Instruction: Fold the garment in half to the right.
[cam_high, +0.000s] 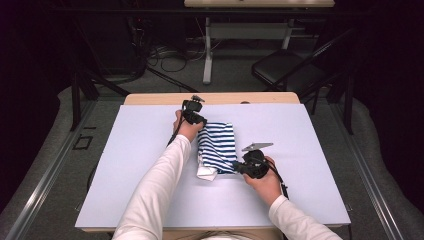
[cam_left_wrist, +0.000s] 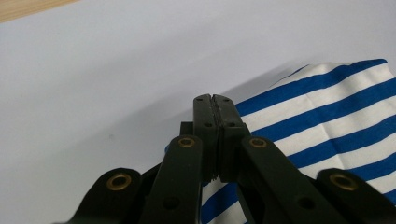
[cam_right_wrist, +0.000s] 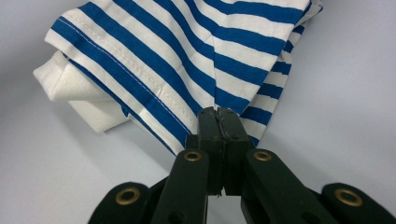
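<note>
Pale blue surface (cam_high: 150, 165), dark room behind | folded blue-striped cloth (cam_high: 218, 145) mid-surface, white bit poking out around its 7 o'clock | left gripper (cam_high: 199, 121) at cloth's 11 o'clock corner, jaws pressed together, nothing between them | right gripper (cam_high: 237, 166) at its 5 o'clock corner, jaws pressed together too, tips right at the cloth's edge

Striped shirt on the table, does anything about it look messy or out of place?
Mostly tidy. The striped shirt is folded, but a white part sticks out from under its near left corner, so that edge looks uneven.
</note>
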